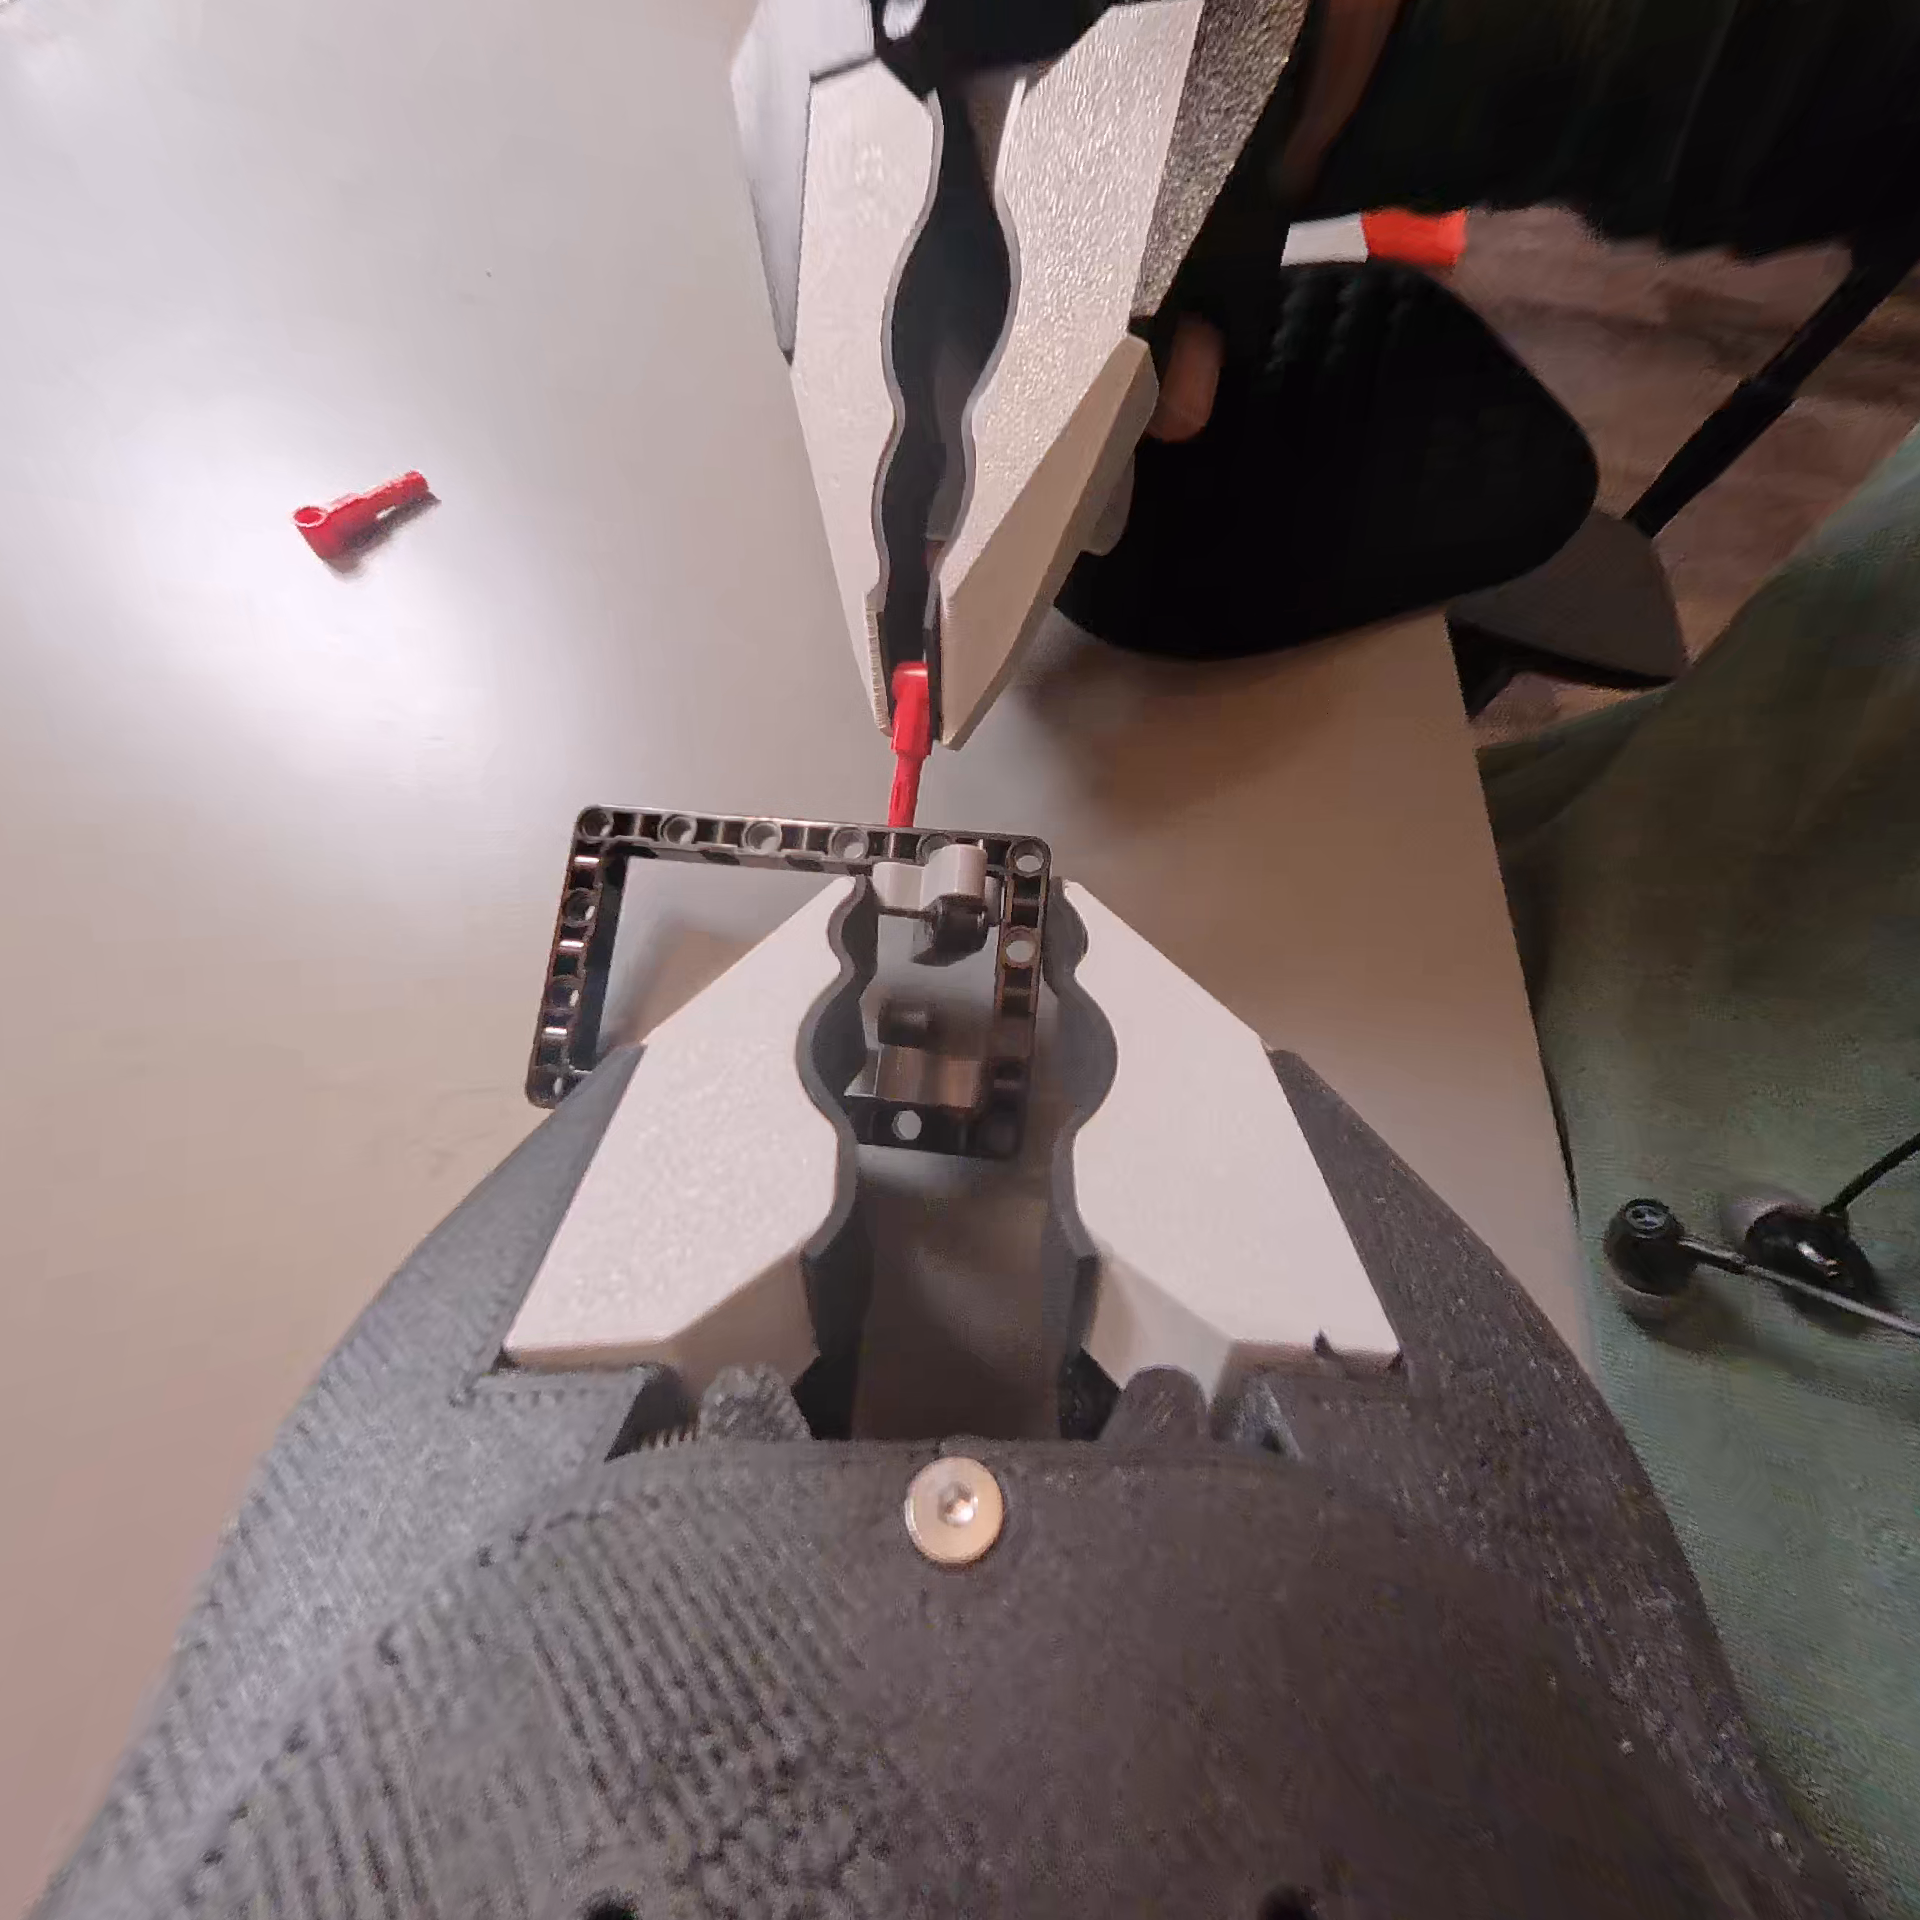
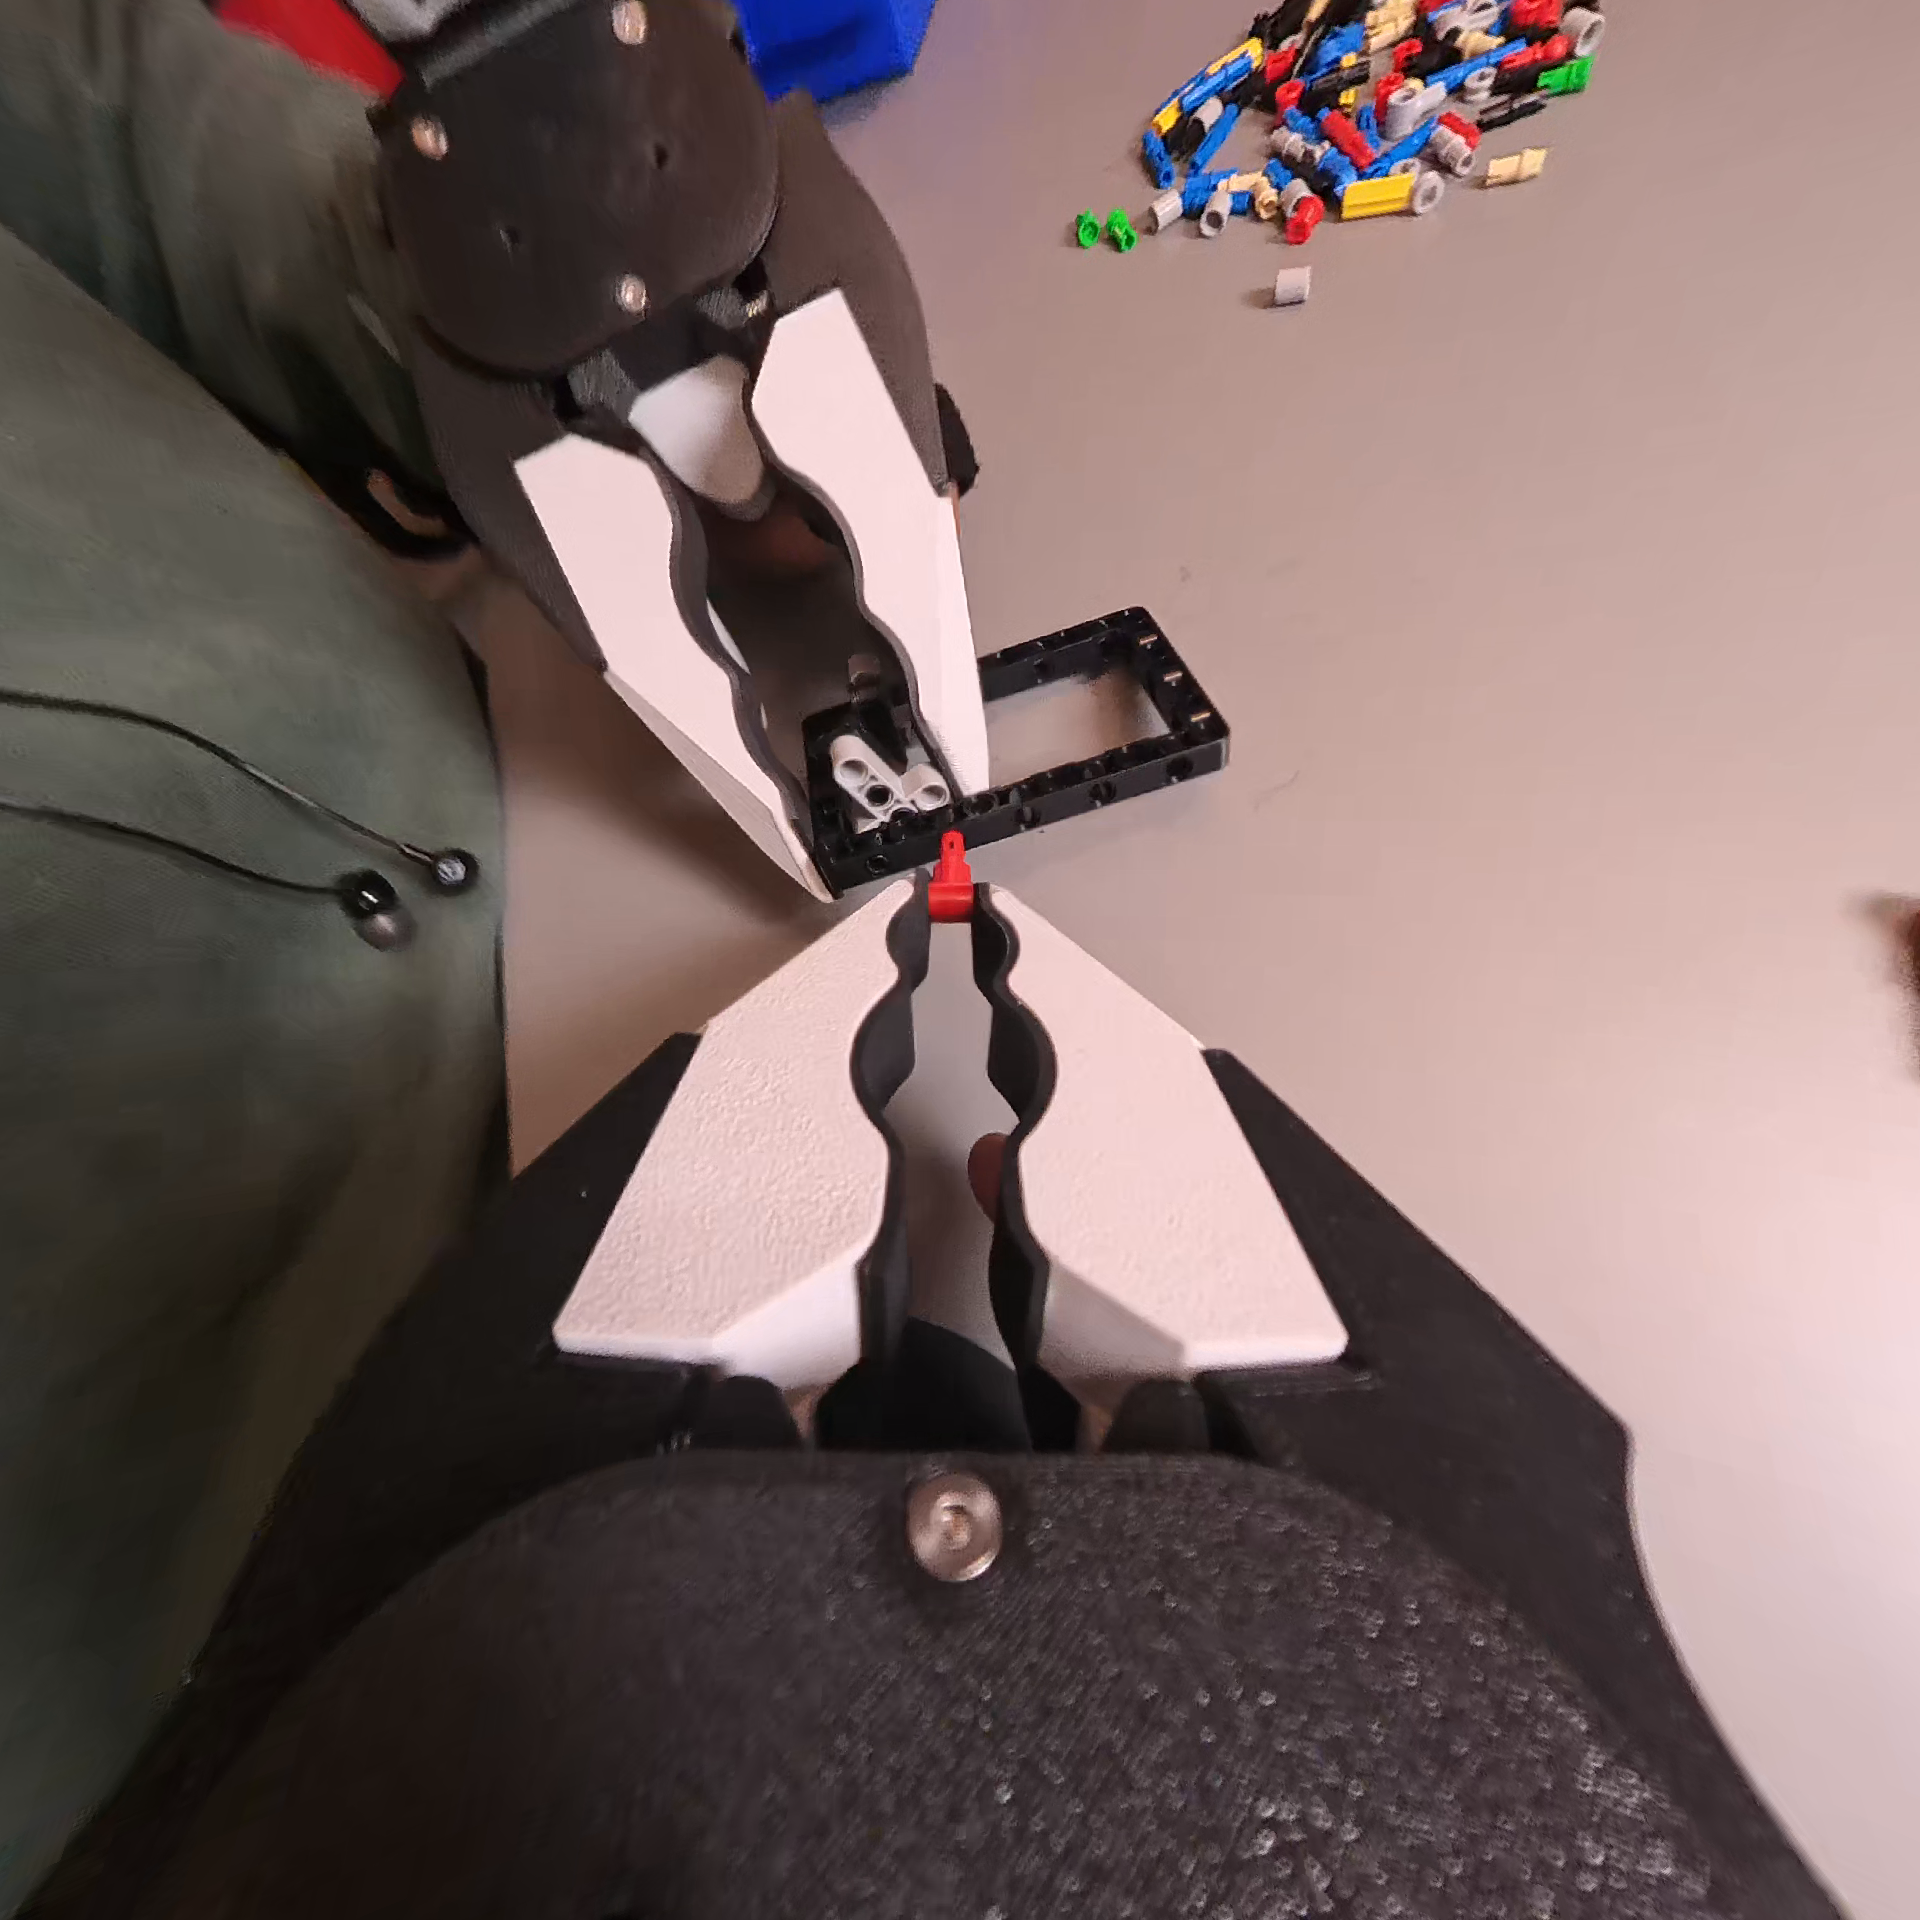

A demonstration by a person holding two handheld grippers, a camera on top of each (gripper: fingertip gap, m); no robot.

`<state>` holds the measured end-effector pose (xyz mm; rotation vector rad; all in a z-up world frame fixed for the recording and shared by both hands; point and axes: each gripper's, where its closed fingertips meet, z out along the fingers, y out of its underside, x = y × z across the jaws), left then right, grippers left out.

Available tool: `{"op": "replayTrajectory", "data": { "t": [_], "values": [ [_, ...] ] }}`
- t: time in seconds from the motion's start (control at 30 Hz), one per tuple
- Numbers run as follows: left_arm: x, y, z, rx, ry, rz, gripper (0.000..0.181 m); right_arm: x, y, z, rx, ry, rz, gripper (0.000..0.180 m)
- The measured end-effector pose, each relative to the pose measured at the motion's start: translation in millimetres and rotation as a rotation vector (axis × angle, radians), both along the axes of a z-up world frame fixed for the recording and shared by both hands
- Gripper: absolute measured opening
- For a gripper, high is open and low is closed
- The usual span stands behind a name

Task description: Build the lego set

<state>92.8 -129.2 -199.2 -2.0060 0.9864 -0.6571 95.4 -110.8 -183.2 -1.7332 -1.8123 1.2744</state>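
Two handheld grippers meet over a black lego frame on a grey table, a red pin poised at the frame's edge.

From the left: in the left wrist view a spare red pin (image 1: 358,502) lies alone on the table (image 1: 260,831), well apart from the work. The left gripper (image 1: 956,935) is closed around one end of the black frame (image 1: 810,836), pinching it at the end where a light grey connector (image 1: 935,868) sits inside; the frame's other end juts out to the left. The right gripper (image 1: 912,691) reaches in from above, tilted, its fingers pressed on the red pin (image 1: 906,748), whose tip touches the frame's long side. In the right wrist view, a loose pile of coloured lego pieces (image 2: 1371,114) lies far right on the table. No legible writing shows and no container's contents are visible.
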Motion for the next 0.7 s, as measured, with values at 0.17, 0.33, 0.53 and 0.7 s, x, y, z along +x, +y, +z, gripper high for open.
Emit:
{"op": "replayTrajectory", "data": {
  "t": [0.17, 0.33, 0.53, 0.7],
  "values": [
    [-0.5, 1.1, 19.2, -0.018, -0.167, 0.024, 0.031, -0.7, 0.9, 15.1, -0.229, 0.057, -0.059, 0.005],
    [-2.3, 1.3, 26.5, -0.022, -0.224, 0.018, 0.031, -0.8, -4.2, 11.9, -0.145, 0.05, -0.018, 0.005],
    [1.2, -3.5, 15.8, 0.039, -0.094, -0.028, 0.031, 4.7, -6.6, 5.2, -0.031, -0.045, 0.095, 0.005],
    [3.9, -8.6, 5.5, 0.057, -0.004, -0.06, 0.031, 8.3, -10.0, -2.6, 0.005, -0.117, 0.135, 0.005]
  ]
}}
